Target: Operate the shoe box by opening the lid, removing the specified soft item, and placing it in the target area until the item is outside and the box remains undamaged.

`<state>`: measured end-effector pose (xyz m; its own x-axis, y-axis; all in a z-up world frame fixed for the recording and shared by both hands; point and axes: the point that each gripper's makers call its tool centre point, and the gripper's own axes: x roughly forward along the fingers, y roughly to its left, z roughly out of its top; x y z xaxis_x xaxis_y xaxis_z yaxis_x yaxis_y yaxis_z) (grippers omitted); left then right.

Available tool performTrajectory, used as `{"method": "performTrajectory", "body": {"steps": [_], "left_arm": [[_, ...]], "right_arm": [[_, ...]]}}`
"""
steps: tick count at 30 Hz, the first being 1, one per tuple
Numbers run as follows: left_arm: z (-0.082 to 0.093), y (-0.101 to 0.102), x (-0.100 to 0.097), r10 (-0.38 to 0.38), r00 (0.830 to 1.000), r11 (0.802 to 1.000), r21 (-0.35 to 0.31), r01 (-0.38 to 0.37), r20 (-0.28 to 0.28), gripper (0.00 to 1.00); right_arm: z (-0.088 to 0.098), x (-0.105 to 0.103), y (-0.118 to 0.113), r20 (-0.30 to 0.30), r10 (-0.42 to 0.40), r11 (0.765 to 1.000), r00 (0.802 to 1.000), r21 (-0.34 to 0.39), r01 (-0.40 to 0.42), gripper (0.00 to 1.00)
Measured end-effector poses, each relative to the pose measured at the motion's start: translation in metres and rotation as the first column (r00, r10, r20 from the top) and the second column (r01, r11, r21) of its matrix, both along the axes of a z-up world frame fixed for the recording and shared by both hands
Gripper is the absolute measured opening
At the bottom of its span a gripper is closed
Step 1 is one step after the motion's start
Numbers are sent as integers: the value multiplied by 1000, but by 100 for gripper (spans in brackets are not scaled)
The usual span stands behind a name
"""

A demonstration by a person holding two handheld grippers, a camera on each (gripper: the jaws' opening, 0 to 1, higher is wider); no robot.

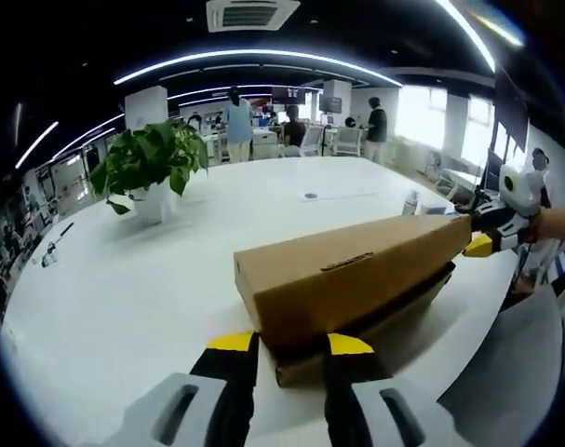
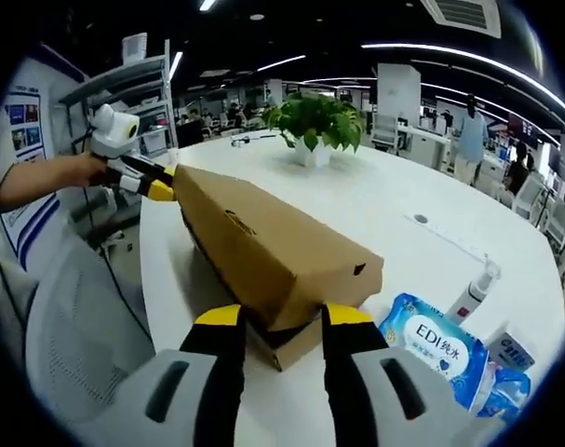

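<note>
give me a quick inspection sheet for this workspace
surface: white table, mostly bare
job's things: cardboard shoe box, lid raised off the base; contents hidden
clutter: wet wipes pack, small bottle, blue packet, potted plant
grippers: left gripper at one end of the lid, right gripper at the other; grip cannot be told
cables: nothing seen
surroundings: open office, people standing at the back, shelving

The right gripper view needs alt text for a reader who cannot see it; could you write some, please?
A brown cardboard shoe box lies on a white table, its lid lifted slightly, with the right gripper at its near end and the left gripper at the far end. A blue wipes packet lies beside it; a potted plant stands beyond.
</note>
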<state>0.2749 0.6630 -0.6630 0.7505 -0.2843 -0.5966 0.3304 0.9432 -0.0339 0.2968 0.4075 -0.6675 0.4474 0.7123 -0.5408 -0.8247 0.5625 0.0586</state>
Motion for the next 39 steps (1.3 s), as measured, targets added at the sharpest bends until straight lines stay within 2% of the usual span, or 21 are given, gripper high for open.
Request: {"method": "performTrajectory", "body": {"steps": [7, 14, 32, 39], "left_arm": [[-15, -3, -4, -30, 999, 1000, -10, 29, -41, 32], [-32, -5, -6, -53, 995, 998, 21, 55, -83, 33], [-54, -7, -6, -58, 989, 998, 24, 61, -139, 34], [-61, -7, -4, -49, 987, 998, 25, 54, -155, 34]], "right_arm": [[-13, -4, 1, -43, 0, 1000, 999, 5, 0, 34], [-27, -6, 2, -73, -2, 1000, 997, -14, 1, 35], [-46, -5, 3, -99, -26, 999, 995, -46, 21, 34], [-54, -4, 4, -83, -23, 997, 996, -75, 17, 34]]}}
